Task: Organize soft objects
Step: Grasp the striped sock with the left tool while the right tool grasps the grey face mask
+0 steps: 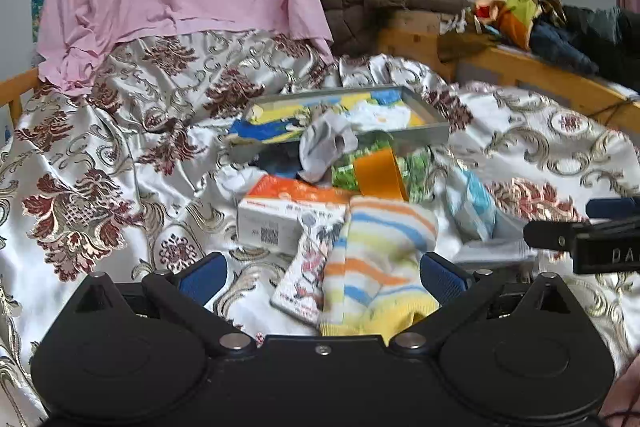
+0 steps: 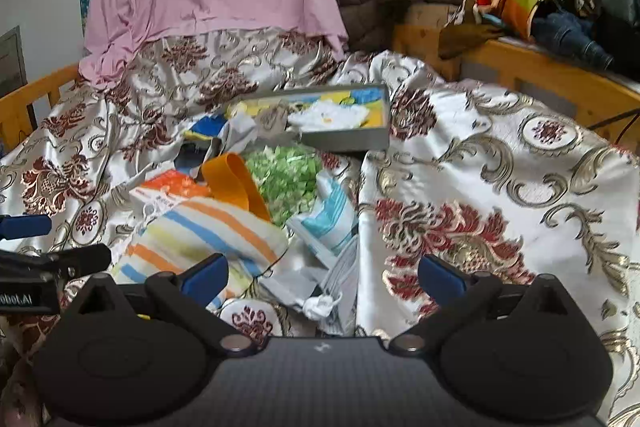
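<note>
Both jaws spread wide, nothing held. Left gripper sits low centre of frame with the striped sock between its fingers; right gripper hovers beside it over plastic packets. Grey tray lies mid-frame beyond. Risk: closing also pinches the printed card underneath, or snags the satin bedspread.

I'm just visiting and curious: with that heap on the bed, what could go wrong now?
The open left tongs straddle the striped sock, which overlaps a printed card; closing might catch both. The grey tray sits tilted on rumpled bedspread, with a grey sock hanging over its edge; a tug nearby could tip it.
</note>
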`<action>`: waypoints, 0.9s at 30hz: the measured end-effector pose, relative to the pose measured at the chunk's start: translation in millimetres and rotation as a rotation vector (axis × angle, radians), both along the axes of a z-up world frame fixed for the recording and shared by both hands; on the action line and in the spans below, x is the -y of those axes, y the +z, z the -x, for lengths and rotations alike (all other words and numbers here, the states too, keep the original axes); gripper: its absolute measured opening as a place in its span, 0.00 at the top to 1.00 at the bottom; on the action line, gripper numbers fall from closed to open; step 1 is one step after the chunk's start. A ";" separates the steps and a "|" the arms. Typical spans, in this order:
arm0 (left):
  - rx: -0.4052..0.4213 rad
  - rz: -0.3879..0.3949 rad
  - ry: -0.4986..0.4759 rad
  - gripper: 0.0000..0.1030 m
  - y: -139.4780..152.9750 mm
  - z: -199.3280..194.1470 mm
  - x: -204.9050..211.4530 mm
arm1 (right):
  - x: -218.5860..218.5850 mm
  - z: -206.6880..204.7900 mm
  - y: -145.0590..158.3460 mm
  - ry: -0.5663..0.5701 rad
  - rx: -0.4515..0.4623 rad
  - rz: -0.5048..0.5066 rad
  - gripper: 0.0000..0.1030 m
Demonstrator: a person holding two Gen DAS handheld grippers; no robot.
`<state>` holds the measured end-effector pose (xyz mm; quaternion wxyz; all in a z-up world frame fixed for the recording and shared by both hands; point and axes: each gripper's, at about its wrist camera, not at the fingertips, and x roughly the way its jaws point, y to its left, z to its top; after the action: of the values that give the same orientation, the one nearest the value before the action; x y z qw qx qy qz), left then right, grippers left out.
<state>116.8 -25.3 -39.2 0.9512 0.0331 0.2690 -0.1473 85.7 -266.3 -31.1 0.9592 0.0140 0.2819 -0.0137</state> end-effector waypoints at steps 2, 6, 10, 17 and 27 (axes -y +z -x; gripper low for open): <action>-0.013 -0.011 -0.015 0.01 -3.7 -1.4 1.2 | 0.2 -2.3 -2.4 0.005 -0.017 -0.006 0.00; -0.041 -0.042 -0.078 0.01 -8.3 -8.1 8.6 | 4.5 -7.6 -6.5 0.010 -0.053 -0.038 0.00; -0.037 -0.086 -0.178 0.01 -8.7 -14.2 17.3 | 18.3 -16.7 -10.0 -0.001 -0.081 -0.119 0.00; -0.094 -0.104 -0.265 0.01 -18.7 -28.6 22.9 | 25.5 -31.0 -20.5 0.002 -0.128 -0.173 0.00; -0.137 -0.074 -0.316 0.10 -25.4 -45.0 29.1 | 18.2 -49.0 -30.3 0.051 -0.165 -0.170 0.00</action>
<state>161.8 -54.4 -64.6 0.8938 0.1001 0.3299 -0.2869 134.6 -284.5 -61.4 0.9281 0.0870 0.3605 0.0338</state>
